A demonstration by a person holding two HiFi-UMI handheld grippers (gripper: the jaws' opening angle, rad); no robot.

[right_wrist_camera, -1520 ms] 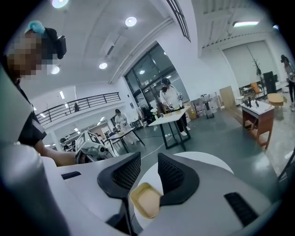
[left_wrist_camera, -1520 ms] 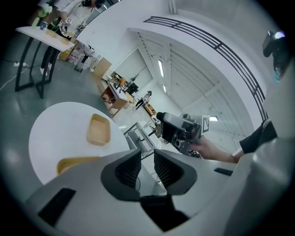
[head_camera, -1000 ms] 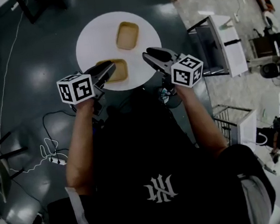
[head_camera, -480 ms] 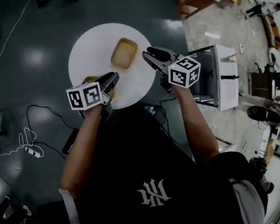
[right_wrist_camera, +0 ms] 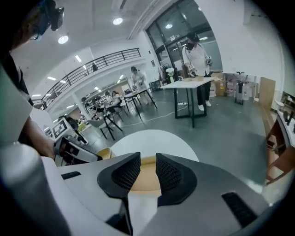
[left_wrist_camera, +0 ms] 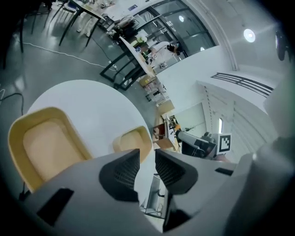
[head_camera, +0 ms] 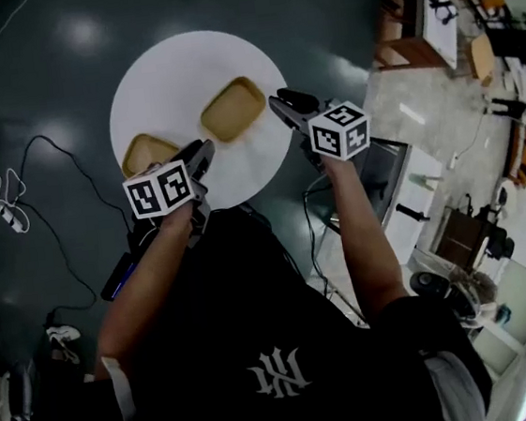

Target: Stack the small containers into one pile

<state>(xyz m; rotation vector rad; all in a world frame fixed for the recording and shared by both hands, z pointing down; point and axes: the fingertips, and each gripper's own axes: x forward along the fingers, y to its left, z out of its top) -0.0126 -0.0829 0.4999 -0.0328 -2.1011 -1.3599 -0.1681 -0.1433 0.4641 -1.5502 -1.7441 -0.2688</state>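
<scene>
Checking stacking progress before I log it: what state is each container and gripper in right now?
left container: upright, empty, unstacked
right container: upright, empty, unstacked
left gripper: open, jaws have just been opening, nothing between them
right gripper: open, holding nothing

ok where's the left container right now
Head view: the left container lies at the left edge of the white table, just beside the left gripper, apart from the other container near the middle.
</scene>
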